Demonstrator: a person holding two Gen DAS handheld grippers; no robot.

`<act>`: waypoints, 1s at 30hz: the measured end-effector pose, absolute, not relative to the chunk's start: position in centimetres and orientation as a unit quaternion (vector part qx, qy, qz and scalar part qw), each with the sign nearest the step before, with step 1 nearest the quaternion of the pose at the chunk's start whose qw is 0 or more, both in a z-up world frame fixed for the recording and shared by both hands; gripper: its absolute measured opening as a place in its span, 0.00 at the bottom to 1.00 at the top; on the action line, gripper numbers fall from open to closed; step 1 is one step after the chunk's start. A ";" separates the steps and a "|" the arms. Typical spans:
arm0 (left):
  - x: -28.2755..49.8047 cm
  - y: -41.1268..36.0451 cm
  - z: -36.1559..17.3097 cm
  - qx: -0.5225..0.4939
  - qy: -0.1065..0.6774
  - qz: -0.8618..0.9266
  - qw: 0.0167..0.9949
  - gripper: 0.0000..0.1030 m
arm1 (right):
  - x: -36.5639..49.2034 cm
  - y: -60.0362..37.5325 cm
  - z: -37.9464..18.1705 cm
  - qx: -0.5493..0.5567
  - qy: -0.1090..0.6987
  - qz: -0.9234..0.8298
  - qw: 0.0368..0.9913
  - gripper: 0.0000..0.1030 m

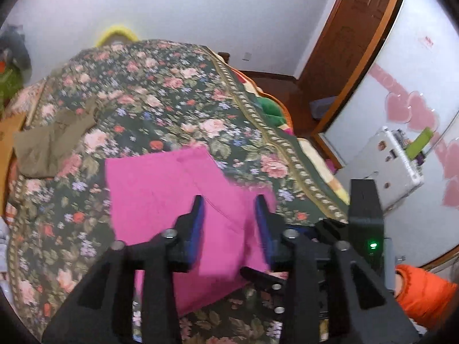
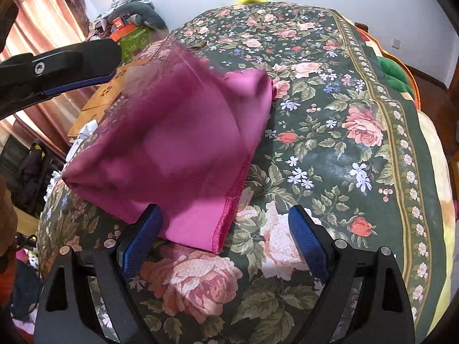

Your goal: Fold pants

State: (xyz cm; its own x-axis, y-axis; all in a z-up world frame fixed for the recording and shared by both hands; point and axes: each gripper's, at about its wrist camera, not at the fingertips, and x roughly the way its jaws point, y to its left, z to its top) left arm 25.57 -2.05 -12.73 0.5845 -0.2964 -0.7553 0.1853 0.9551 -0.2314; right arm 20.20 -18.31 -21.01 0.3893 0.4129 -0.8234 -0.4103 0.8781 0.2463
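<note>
The pink pants [image 1: 172, 197] lie folded into a compact block on the flowered bedspread [image 1: 160, 91], low and centre in the left wrist view and centre left in the right wrist view, where motion blur smears the upper part and the stitched edge [image 2: 226, 218] runs down toward the bottom of the frame. The left gripper [image 1: 229, 223] hangs over the block with its fingers [image 1: 198, 223] spread apart and nothing between them; whether they touch the cloth cannot be told. The right gripper [image 2: 226, 235] has its fingers [image 2: 140, 235] wide open and empty, straddling the block's near corner, so the pants lie just ahead and to the frame's left of its gap. Both look equally near; the right seems better placed for that stitched edge. An olive garment [image 1: 54, 140] lies at middle left of the left view. Beyond the bed are a white wall, a wooden door [image 1: 352, 28], pink curtains [image 2: 46, 14] and a cluttered pile [image 2: 129, 20].
</note>
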 end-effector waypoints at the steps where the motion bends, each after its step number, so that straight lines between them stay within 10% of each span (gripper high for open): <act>1: 25.5 -2.0 -12.7 -0.060 0.431 -0.131 0.891 0.42 | 20.2 -18.4 -21.1 0.002 0.495 0.246 0.833 0.85; 21: 37.3 8.5 -16.4 0.008 0.486 -0.016 0.874 0.78 | 19.9 -19.5 -20.2 -0.005 0.476 0.223 0.851 0.85; 30: 44.2 8.8 -25.1 -0.002 0.589 0.001 0.808 0.79 | 20.5 -20.3 -21.0 0.004 0.488 0.210 0.847 0.85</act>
State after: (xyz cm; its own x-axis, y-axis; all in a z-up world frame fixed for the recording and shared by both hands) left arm 44.20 8.83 -25.14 0.3057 -0.0001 -0.9521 -0.0038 1.0000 -0.0013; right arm 20.49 -20.26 -20.96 0.4357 0.3603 -0.8248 -0.3520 0.9116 0.2123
